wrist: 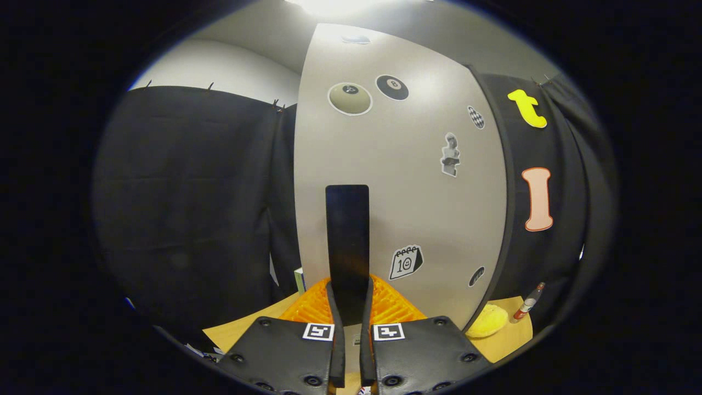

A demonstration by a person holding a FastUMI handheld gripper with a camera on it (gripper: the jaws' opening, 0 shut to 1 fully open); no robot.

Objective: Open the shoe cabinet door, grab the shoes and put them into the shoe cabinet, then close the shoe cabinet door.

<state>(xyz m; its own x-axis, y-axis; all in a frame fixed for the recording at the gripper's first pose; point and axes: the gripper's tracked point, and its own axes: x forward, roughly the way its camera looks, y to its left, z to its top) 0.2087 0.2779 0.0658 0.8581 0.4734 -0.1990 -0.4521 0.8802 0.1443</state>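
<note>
The shoe cabinet door (406,181) is a pale grey panel with several stickers, standing upright right in front of me. A tall black handle (347,230) runs down its middle. My gripper (350,288) is shut on the lower end of that handle, one finger pressed on each side of it. The door's left edge meets the black cloth wall, and I cannot tell how far the door stands from the cabinet body, which is hidden behind it.
A wooden tabletop (510,340) lies below the door. On it, right of the door's bottom corner, sit a yellow rounded soft thing (487,321) and a small red-capped bottle (529,302). A small box (299,280) stands left of the door's foot.
</note>
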